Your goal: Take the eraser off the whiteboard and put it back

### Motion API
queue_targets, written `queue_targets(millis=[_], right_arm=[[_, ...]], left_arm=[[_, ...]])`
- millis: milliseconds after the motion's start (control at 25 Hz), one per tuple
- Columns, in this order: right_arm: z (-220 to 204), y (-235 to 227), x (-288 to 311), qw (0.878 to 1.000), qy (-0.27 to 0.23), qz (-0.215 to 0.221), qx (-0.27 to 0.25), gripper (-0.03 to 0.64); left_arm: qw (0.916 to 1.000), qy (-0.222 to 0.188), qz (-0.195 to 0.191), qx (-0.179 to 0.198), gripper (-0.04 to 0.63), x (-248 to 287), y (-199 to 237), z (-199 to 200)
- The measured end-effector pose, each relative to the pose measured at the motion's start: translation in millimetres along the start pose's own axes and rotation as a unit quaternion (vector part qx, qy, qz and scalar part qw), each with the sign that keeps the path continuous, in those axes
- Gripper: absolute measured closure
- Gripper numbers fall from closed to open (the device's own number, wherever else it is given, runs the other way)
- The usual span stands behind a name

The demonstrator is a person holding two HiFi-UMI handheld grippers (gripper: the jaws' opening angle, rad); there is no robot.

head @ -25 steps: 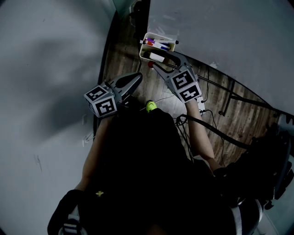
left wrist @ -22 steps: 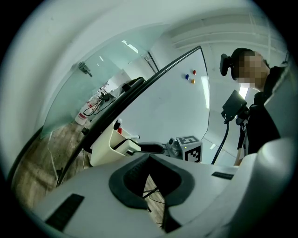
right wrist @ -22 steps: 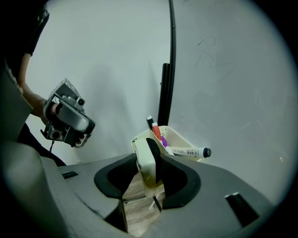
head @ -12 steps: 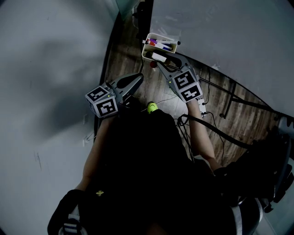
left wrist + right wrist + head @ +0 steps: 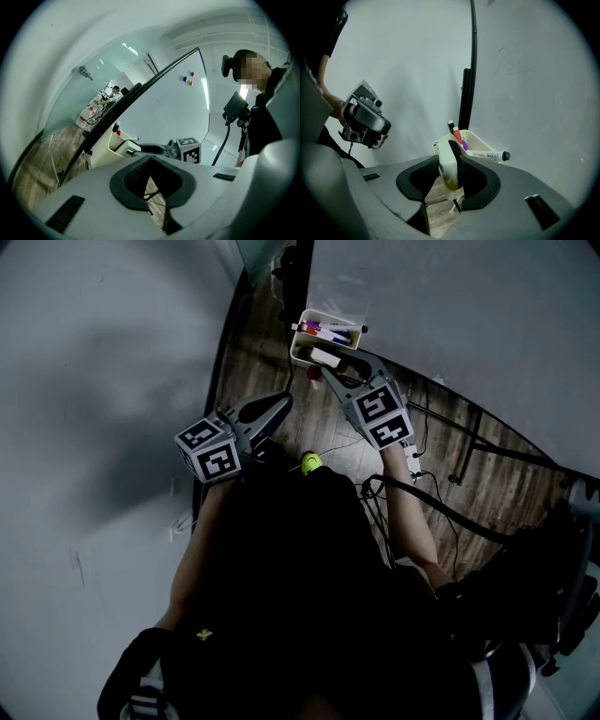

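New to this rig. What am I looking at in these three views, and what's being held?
No robot: a person holds a handheld gripper in each hand. The head view looks down from the person's head; each gripper view rides on its gripper, looking along the jaws. The right gripper has just been closing its jaws on the eraser, which stands in the tray at the whiteboard, beside markers. The left gripper is shut and empty.
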State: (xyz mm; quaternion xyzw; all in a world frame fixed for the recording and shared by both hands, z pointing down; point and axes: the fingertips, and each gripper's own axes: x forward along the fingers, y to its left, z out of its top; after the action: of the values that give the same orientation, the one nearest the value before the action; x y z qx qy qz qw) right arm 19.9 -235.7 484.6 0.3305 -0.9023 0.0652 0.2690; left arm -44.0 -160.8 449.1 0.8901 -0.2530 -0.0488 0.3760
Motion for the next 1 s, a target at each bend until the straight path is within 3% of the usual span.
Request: queue_targets(millis=[1000], right_arm=[[32.5,-5.4,-27.3,0.999,-0.047,0.003,0.022,0.474]], left_arm=[[0.9995,-0.021,-0.011,0.020,0.578,8.6,-16.0,14.1]])
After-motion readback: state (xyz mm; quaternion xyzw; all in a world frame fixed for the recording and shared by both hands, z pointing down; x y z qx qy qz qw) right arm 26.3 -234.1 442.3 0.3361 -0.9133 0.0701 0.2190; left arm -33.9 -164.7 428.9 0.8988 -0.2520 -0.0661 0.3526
